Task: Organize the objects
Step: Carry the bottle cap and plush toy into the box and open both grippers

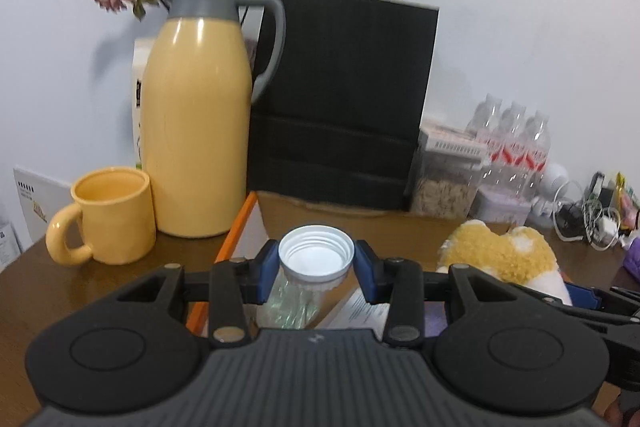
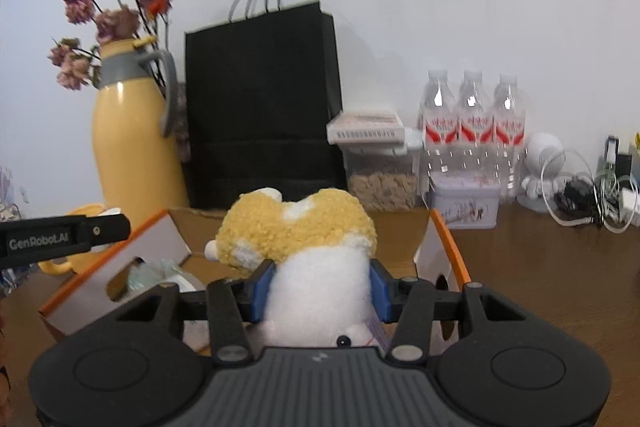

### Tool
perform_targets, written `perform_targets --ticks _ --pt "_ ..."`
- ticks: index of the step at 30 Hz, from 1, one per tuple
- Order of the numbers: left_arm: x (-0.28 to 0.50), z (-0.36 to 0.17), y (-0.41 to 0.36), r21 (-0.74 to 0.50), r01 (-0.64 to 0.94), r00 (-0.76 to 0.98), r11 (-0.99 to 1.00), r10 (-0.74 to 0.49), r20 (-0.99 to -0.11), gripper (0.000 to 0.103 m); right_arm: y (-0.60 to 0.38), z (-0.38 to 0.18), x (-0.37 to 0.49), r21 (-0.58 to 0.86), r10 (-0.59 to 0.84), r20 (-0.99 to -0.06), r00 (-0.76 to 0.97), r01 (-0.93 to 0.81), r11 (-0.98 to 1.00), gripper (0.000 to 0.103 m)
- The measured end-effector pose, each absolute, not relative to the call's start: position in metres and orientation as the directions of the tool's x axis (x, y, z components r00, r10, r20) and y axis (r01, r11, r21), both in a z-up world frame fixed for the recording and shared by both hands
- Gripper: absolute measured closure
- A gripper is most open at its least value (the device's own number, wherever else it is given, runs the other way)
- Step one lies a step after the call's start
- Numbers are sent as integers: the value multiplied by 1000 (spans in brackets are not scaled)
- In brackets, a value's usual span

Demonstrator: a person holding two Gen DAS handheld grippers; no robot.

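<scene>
Between left gripper (image 1: 316, 269) fingers: white-capped jar (image 1: 316, 259), clamped. Right gripper (image 2: 320, 293) fingers clamped on plush toy (image 2: 308, 247). Both over open box (image 2: 120, 259); neither dropped in yet.

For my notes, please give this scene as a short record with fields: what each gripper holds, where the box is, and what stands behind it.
left gripper: shut on the clear jar with a white threaded rim, no lid
right gripper: shut on the yellow and white plush toy
box: open cardboard box with orange edges, on the brown table, below both grippers
behind box: black paper bag, yellow thermos, yellow mug, three water bottles
</scene>
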State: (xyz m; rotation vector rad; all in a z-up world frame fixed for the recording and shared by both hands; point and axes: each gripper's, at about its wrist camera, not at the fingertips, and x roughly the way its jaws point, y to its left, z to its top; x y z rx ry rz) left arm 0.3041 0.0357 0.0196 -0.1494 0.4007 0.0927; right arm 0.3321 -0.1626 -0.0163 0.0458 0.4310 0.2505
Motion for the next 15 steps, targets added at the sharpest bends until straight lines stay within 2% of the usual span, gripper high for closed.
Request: perform_targets --ticks 6,8,9,10,11,12,13,15 --pt "306 8 39 -145 -105 915 984 39 -402 60 -163 -31 340 89 248 -461 852 -234 968 52" --pt "305 8 39 -146 -100 917 984 34 -397 45 -162 -32 339 83 240 -459 856 -227 970 51" --pt "304 9 38 -145 -100 919 984 36 -394 39 -162 -32 339 85 239 -458 856 -225 971 44" --pt "303 9 36 -142 -102 920 985 39 -389 24 -163 -32 337 88 238 -454 859 -223 971 32" --pt "301 10 35 -139 -104 924 985 44 -380 12 -164 -31 336 91 238 -450 861 -221 971 24" --pt "300 11 34 -136 -105 928 985 48 -370 7 -165 -30 336 93 239 -447 862 -221 971 11" --pt "298 12 32 -132 -110 933 985 57 -356 0 -165 -29 335 94 240 -442 864 -222 971 3" --pt "294 14 30 -126 -126 941 984 78 -330 0 -166 -28 332 95 242 -435 867 -223 970 1"
